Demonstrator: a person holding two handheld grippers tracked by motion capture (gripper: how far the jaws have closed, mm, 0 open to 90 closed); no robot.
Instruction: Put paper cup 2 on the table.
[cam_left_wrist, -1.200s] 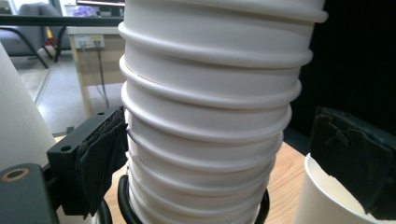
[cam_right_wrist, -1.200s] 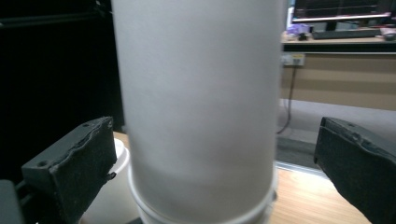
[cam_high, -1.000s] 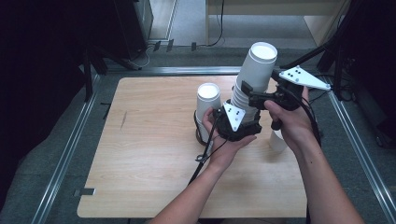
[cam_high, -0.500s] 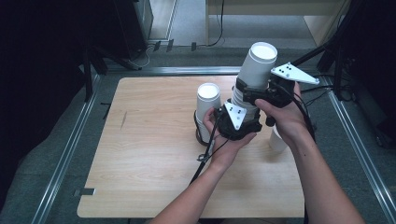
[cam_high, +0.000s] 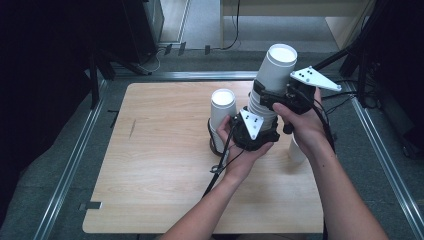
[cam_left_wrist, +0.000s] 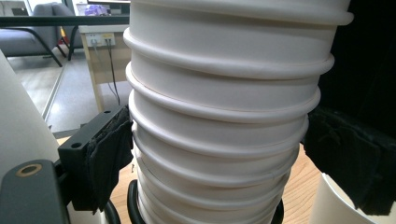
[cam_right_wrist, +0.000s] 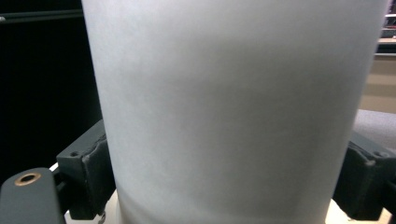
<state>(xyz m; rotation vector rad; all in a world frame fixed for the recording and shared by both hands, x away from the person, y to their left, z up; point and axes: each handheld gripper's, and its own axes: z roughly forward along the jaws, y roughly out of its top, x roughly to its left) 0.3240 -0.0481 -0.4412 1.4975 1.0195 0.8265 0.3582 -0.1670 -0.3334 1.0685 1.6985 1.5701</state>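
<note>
High view: my left gripper (cam_high: 254, 131) sits just right of frame centre, low against a tall stack of white paper cups (cam_high: 265, 102) that stands on the wooden table (cam_high: 160, 175) and leans toward the upper right. My right gripper (cam_high: 287, 97) is above and to the right of it, clamped higher on the same stack, around the top cup (cam_high: 278, 67), whose open mouth faces the camera. A single white cup (cam_high: 222, 107) stands just left of the stack, touching my left hand. Another white cup (cam_high: 296, 152) is partly hidden behind my right wrist at centre right.

Left gripper view: the ribbed rims of the nested stack (cam_left_wrist: 224, 116) run up the middle of the frame. My left pad presses the rims at the lower left; the right pad, at the lower right, sits just at the stack's edge and contact there is not clear. These jaws have just been closing, with the stack between them. A plain cup wall (cam_left_wrist: 21, 130) crosses the left edge.

Right gripper view: the smooth wall of the top cup (cam_right_wrist: 233, 107) spans the frame centre. Both pads meet its sides at lower left and lower right. These jaws have just been closing and now grip the cup.
</note>
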